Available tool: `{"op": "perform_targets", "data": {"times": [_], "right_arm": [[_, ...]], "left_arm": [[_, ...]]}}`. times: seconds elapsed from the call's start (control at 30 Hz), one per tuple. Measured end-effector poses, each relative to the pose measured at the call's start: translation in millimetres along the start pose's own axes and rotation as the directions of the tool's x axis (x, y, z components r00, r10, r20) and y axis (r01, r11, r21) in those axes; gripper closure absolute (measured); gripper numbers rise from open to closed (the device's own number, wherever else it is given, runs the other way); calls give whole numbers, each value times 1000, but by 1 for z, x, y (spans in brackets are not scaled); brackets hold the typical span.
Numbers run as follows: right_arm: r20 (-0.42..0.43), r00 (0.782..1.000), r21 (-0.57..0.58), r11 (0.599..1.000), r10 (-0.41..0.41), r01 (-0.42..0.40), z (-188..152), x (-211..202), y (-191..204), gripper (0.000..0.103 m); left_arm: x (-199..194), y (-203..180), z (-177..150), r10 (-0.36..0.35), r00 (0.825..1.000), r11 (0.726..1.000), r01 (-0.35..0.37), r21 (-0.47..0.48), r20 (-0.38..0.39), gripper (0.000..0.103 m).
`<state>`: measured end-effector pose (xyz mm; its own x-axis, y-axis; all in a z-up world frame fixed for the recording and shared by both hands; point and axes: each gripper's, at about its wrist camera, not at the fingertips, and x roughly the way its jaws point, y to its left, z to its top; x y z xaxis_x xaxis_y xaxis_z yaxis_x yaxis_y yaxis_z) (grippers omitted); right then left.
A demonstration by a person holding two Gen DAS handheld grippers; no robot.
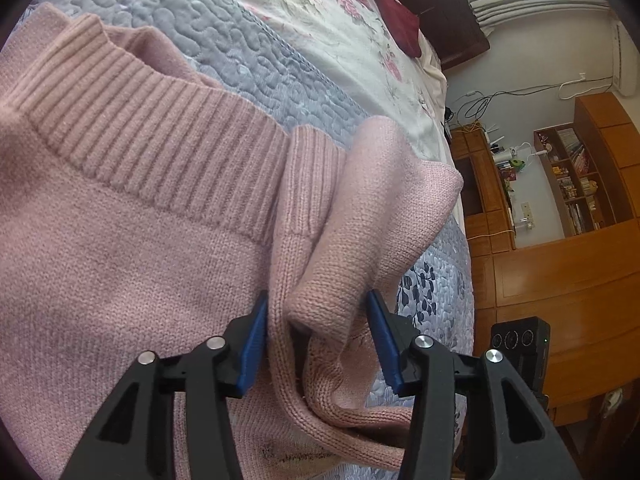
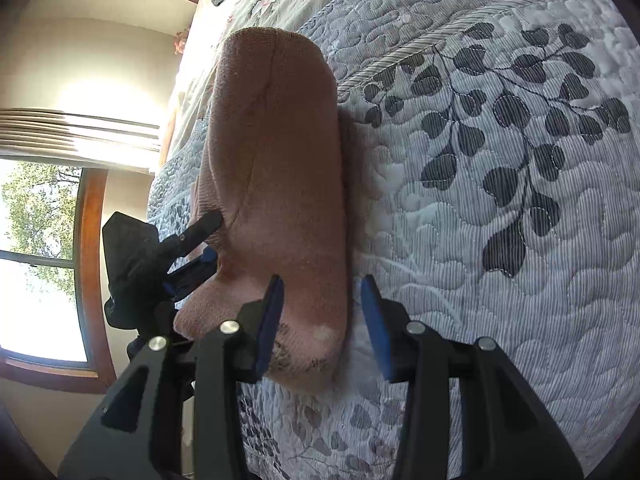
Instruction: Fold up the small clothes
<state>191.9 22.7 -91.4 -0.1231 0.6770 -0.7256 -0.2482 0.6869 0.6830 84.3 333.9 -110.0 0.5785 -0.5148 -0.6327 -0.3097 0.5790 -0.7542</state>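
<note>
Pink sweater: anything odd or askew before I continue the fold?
Yes. The pink sweater is bunched into loose rolls between the open left gripper fingers, not flat. A dark smudge marks its near edge by the open right gripper.

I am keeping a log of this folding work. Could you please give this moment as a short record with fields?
garment: pink sweater, knit, ribbed collar
surface: quilt on a bed, grey with leaf print
left gripper: open, a fold of the sweater between its fingers
right gripper: open, straddling the sweater's edge
sweater state: bunched and partly folded, not flat
background: wooden shelves, window
</note>
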Motion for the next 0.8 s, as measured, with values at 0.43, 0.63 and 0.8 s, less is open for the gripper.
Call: {"op": "perform_targets", "data": {"times": [0.43, 0.63, 0.8], "right_arm": [[-10, 999, 4, 999, -49, 49, -11, 20, 3, 63], [-13, 999, -15, 999, -52, 52, -26, 23, 6, 63], [-25, 998, -50, 997, -56, 55, -31, 37, 24, 63]], "left_arm": [[-41, -57, -12, -48, 987, 982, 19, 188, 151, 86], [-109, -44, -3, -79, 958, 981, 25, 192, 277, 87], [-161, -13, 15, -16, 935, 984, -47, 170, 353, 87]]}}
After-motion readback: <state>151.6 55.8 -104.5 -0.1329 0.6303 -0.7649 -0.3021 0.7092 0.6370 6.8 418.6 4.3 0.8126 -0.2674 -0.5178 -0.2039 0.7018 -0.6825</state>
